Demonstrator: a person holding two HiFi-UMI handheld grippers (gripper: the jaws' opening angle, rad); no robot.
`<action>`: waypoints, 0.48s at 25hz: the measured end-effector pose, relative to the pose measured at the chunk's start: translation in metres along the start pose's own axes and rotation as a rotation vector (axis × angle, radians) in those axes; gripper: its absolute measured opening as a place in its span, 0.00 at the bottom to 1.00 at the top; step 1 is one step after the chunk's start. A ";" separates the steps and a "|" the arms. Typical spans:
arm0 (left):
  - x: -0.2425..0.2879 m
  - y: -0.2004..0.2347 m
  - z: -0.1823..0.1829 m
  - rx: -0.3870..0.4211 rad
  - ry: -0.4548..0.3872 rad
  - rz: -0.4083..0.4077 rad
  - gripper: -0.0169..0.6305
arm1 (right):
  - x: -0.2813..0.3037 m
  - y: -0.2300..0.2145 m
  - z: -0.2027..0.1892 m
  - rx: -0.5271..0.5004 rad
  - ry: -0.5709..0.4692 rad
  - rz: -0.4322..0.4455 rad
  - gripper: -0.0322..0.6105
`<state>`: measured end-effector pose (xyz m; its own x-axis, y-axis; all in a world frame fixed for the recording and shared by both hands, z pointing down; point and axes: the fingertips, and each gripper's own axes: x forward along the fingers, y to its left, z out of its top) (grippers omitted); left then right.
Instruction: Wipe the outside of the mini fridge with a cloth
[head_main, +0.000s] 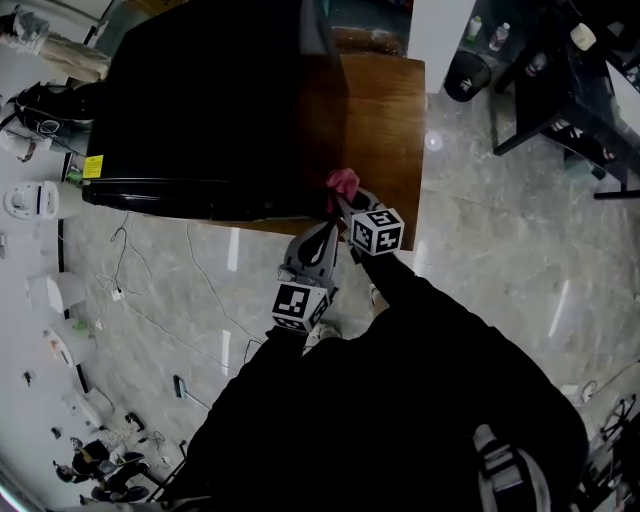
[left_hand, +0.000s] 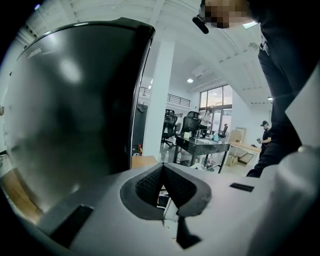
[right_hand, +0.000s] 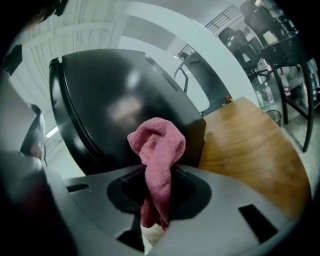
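Black mini fridge (head_main: 200, 100) is seated on the wooden desk (head_main: 385, 110). Left gripper (left_hand: 162, 170): jaws pressed together, nothing held. Right gripper (right_hand: 157, 180): jaws clamped on the pink cloth (right_hand: 157, 145), which is held at the fridge's corner. Fridge side lies ahead-left, so right is judged nearer.

Glossy black mini fridge (head_main: 190, 110); pink cloth (right_hand: 157, 150) at its corner; brown wood-grain table (head_main: 385, 120) beneath; grey marbled floor (head_main: 480, 250) around.

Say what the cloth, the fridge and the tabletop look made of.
Pink looped-pile cloth: terry or microfibre, fuzzy, matte.
Black mini fridge: glossy shell, shows soft reflections; painted metal or plastic.
Brown tabletop: wood or wood veneer, visible grain, satin sheen.
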<state>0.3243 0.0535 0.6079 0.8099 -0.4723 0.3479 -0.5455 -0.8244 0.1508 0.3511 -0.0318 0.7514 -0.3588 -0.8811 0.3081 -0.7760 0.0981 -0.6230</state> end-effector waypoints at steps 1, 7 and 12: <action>0.000 0.000 -0.002 0.002 0.004 0.000 0.04 | 0.003 -0.006 -0.008 0.002 0.023 -0.018 0.19; 0.003 0.001 0.004 -0.021 0.032 0.029 0.04 | 0.007 -0.022 -0.024 0.015 0.137 -0.050 0.20; 0.016 -0.029 0.087 0.047 -0.115 -0.022 0.04 | -0.018 -0.007 0.077 0.026 -0.036 -0.002 0.20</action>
<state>0.3721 0.0423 0.5286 0.8424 -0.4844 0.2360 -0.5189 -0.8473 0.1131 0.4033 -0.0518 0.6950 -0.3380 -0.8975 0.2833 -0.7629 0.0849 -0.6410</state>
